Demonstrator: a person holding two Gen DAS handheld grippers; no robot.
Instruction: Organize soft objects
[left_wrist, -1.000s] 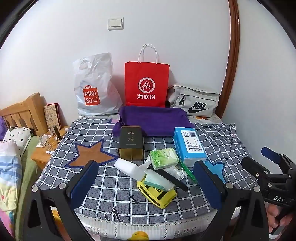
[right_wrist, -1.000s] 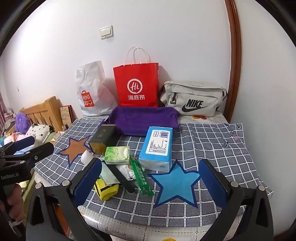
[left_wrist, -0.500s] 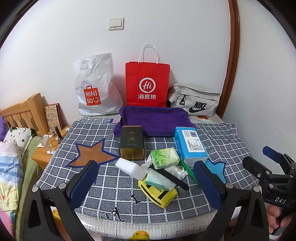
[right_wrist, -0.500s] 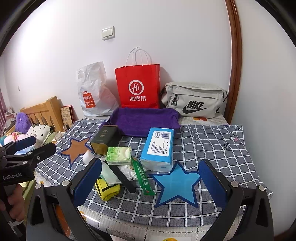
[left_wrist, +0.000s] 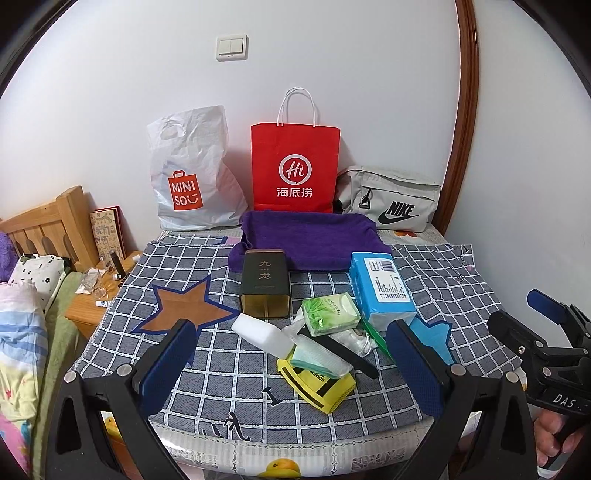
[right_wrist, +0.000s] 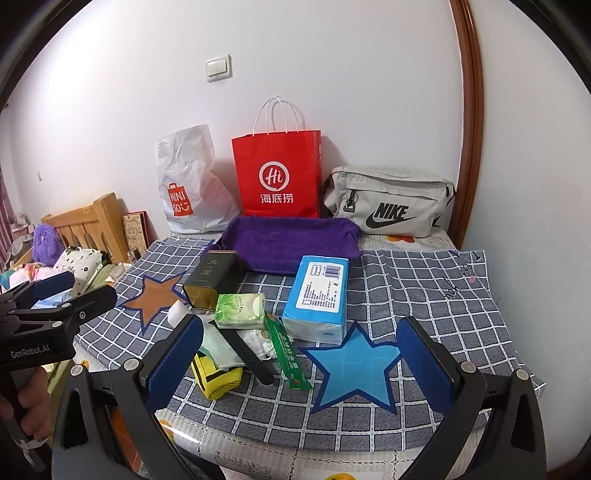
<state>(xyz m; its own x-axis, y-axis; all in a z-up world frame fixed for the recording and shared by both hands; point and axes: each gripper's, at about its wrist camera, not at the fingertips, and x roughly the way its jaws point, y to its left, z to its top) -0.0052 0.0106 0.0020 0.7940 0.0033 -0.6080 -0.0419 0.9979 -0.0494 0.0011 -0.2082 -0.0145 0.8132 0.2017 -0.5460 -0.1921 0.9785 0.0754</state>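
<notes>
A pile of small items lies mid-table: a blue tissue pack (left_wrist: 380, 286) (right_wrist: 319, 295), a green tissue packet (left_wrist: 330, 313) (right_wrist: 240, 309), a dark tin (left_wrist: 264, 282) (right_wrist: 212, 278), a white bottle (left_wrist: 262, 333), a yellow pouch (left_wrist: 319, 384) (right_wrist: 216, 376), a black strap (right_wrist: 249, 352) and a green sachet (right_wrist: 286, 354). A purple towel (left_wrist: 308, 238) (right_wrist: 291, 242) lies behind them. My left gripper (left_wrist: 291, 363) is open and empty at the front edge, before the pile. My right gripper (right_wrist: 301, 363) is open and empty, over the blue star patch (right_wrist: 354, 365).
A white MINISO bag (left_wrist: 190, 173), a red paper bag (left_wrist: 295, 166) and a grey Nike pouch (left_wrist: 391, 201) stand along the back wall. The checked tablecloth (left_wrist: 207, 269) has a brown star patch (left_wrist: 183, 308). A bed and wooden nightstand (left_wrist: 94, 306) stand at left.
Both grippers have drifted slightly, so the table sits a little lower in view. Nothing on the table has moved. Both stay open.
</notes>
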